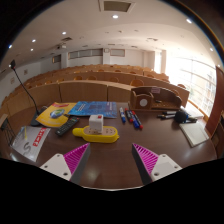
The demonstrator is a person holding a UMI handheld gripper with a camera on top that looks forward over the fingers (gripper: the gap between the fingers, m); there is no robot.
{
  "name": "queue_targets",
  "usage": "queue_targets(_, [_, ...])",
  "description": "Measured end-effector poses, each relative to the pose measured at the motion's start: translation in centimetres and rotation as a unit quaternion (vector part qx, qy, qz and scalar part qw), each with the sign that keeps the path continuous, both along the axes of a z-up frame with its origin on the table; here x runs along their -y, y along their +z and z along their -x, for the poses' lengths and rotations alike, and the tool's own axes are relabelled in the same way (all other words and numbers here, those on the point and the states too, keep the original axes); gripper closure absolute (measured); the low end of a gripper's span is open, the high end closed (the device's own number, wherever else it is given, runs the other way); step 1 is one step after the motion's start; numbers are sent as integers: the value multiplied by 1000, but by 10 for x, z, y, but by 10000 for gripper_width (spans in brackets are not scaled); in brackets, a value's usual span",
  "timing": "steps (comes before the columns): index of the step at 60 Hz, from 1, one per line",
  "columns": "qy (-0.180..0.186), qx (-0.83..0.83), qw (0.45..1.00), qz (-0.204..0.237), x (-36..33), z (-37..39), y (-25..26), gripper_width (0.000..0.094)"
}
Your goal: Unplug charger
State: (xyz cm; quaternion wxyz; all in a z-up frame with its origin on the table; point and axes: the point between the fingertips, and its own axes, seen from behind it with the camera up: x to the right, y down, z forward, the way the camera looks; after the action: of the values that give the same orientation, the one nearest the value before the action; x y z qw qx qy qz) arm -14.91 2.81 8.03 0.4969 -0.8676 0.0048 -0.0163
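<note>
A white charger [96, 122] stands plugged into a yellow power strip [95, 133] that lies on the wooden desk [120, 140]. My gripper [111, 160] is open and empty. Its two fingers [75, 157] with magenta pads are spread wide over the desk, a short way short of the strip. The charger is just ahead of the left finger, not between the fingers. Nothing touches the pads.
A red-and-white packet [32, 142] lies left of the fingers. A yellow object [50, 117], a blue book [95, 107] and markers [130, 118] lie beyond the strip. A wooden box [155, 98], a black object [183, 116] and a white sheet [195, 132] lie to the right.
</note>
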Motion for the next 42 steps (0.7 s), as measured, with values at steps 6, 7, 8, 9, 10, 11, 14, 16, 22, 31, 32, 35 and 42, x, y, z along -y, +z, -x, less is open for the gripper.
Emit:
queue_targets(6, [6, -15, 1000, -11, -50, 33, -6, 84])
queue_targets(7, [6, -18, 1000, -13, -59, 37, -7, 84])
queue_targets(8, [6, -20, 1000, -15, -67, 41, -8, 80])
queue_targets(9, [5, -21, 1000, -18, -75, 43, -8, 82])
queue_targets(10, [3, -22, 1000, -22, -83, 46, -9, 85])
queue_targets(11, [1, -22, 999, -25, -91, 47, -10, 86])
queue_targets(14, [-7, -16, 999, -37, -112, 49, -12, 93])
queue_targets(16, [-11, -13, 999, -41, -125, 50, -15, 111])
queue_targets(22, [-17, -16, 999, -34, -152, 53, -32, 258])
queue_targets(31, [-29, -19, 998, -44, -162, 49, -37, 568])
queue_targets(32, [-28, -18, 998, -44, -161, 49, -37, 581])
queue_targets(35, [-30, -18, 998, -44, -160, 48, -37, 625])
queue_targets(42, [-39, -5, 999, -38, -161, 47, -36, 683])
